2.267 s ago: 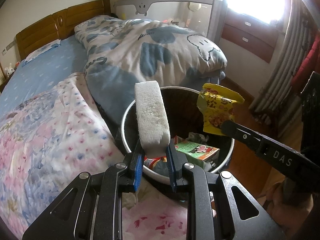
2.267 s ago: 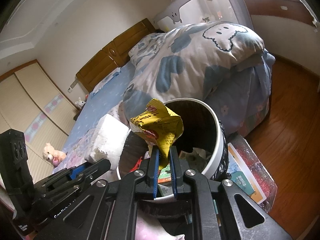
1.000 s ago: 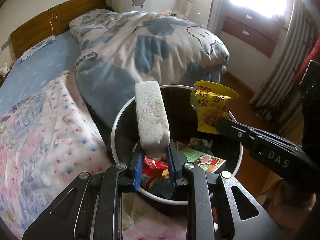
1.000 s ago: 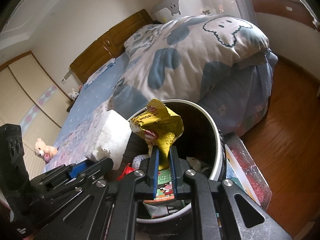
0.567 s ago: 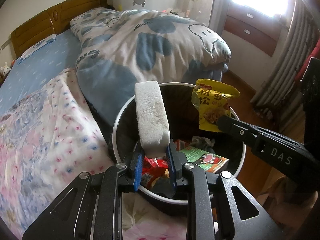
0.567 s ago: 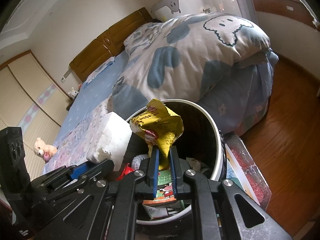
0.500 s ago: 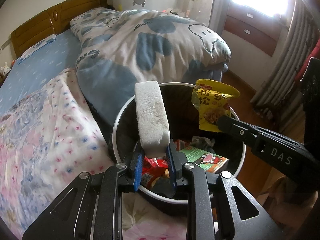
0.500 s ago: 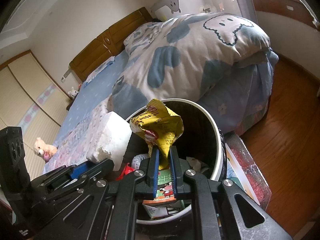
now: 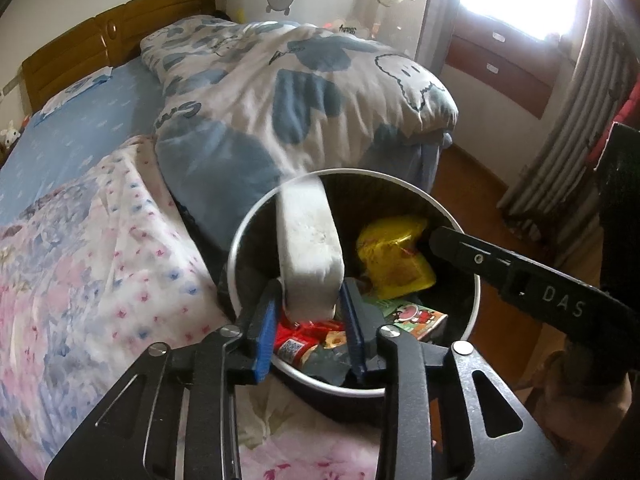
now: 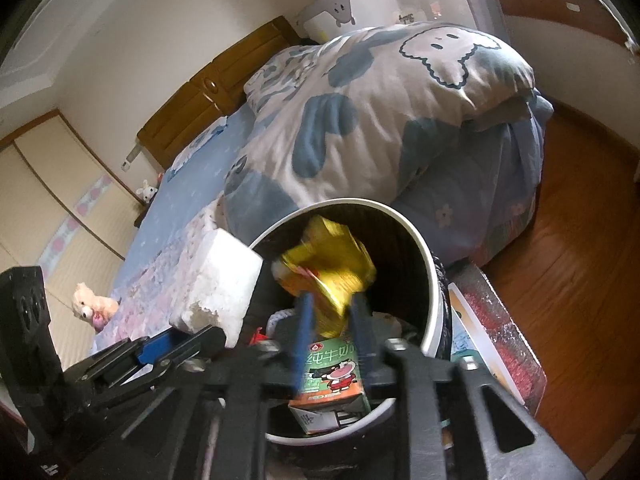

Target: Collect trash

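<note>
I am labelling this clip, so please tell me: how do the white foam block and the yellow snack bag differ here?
The foam block is white, thick and rigid; the yellow snack bag is thin, shiny and crumpled. The block lies between the opening left gripper fingers; the bag looks blurred, slipping from the opening right gripper. Both are over the trash bin.

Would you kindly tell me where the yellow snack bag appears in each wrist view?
Left wrist: yellow bag right of centre, inside the bin, right of the foam block.
Right wrist: bag at centre, blurred, above the open fingers.
Shared landmark: the bin's white rim.
</note>
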{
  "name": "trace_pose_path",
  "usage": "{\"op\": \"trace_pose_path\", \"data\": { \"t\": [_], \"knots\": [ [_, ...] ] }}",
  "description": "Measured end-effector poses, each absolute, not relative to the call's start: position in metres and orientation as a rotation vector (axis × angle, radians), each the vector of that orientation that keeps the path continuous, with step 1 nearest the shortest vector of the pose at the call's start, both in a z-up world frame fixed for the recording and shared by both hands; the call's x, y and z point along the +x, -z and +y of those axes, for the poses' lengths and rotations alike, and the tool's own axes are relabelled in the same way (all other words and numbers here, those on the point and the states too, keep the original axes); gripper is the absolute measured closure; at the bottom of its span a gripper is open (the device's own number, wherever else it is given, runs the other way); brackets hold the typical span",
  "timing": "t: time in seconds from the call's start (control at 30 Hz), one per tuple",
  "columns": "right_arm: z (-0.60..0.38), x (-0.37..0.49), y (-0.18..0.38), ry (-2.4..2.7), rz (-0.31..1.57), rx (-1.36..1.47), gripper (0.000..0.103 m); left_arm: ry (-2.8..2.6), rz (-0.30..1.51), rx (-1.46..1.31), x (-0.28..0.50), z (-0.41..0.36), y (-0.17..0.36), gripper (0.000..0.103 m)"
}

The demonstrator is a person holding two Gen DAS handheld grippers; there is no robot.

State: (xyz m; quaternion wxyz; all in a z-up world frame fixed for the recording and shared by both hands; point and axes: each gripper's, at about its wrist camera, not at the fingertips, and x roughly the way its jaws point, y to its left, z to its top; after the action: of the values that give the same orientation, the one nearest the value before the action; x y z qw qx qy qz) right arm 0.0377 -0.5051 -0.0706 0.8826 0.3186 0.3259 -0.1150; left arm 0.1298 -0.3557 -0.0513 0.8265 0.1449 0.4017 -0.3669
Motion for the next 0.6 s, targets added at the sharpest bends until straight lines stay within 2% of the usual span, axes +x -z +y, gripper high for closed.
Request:
{"op": "trace_pose_path", "data": {
  "t": [0.03,0.27,0.33,0.4,0.6],
  "knots": [
    [-0.505,0.037,0.070,0.239,0.674,0.666,0.066,0.775,0.849,0.308,0.129,-0.354,0.050,0.068],
    [-0.500,0.027,0.060,0.248,0.643,0.672,0.047,0.750,0.832,0.290,0.122,-0.335,0.042,0.058],
    [-0.497,0.024,0.057,0.249,0.635,0.668,0.037,0.741,0.824,0.281,0.118,-0.327,0.040,0.052],
    [-0.492,0.020,0.053,0.247,0.621,0.662,0.030,0.731,0.820,0.266,0.114,-0.317,0.037,0.051],
    [-0.477,0.007,0.049,0.238,0.604,0.662,0.022,0.714,0.815,0.230,0.103,-0.292,0.034,0.046]
  ]
}}
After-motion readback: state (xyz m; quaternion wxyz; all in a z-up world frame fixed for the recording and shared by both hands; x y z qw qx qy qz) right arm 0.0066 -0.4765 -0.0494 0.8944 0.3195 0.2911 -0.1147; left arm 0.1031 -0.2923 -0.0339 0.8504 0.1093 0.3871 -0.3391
